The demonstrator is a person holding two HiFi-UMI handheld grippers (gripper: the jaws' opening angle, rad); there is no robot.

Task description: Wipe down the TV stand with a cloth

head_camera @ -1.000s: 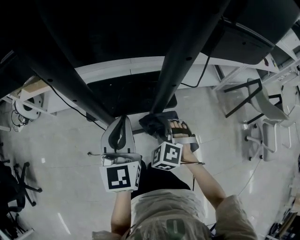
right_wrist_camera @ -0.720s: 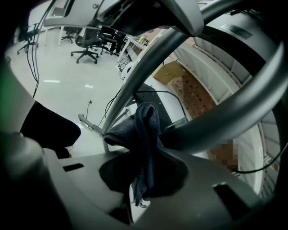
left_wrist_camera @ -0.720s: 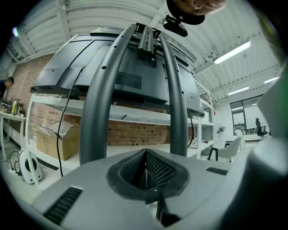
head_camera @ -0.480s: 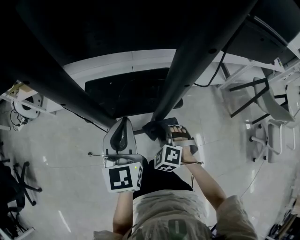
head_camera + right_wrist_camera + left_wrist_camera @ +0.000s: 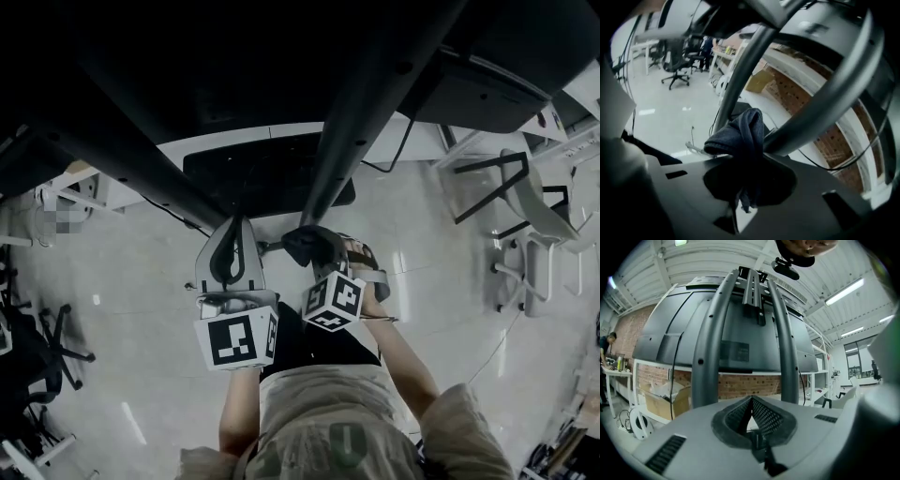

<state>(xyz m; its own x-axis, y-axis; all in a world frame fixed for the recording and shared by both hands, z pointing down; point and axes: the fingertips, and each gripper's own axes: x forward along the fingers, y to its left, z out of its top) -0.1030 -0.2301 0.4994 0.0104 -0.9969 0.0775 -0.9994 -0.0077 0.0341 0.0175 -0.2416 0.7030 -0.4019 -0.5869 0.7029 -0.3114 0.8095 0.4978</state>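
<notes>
The right claw (image 5: pixel 328 255) is clamping a dark cloth (image 5: pixel 307 242), which is bunching up over its closed jaws and lying against the lower end of the right-hand leg of the TV stand (image 5: pixel 361 122). Just to its left, the left claw (image 5: pixel 234 230) is gripping nothing, its jaws meeting at the tips, and is pointing up between the stand's two legs above the pale floor (image 5: pixel 141 309).
</notes>
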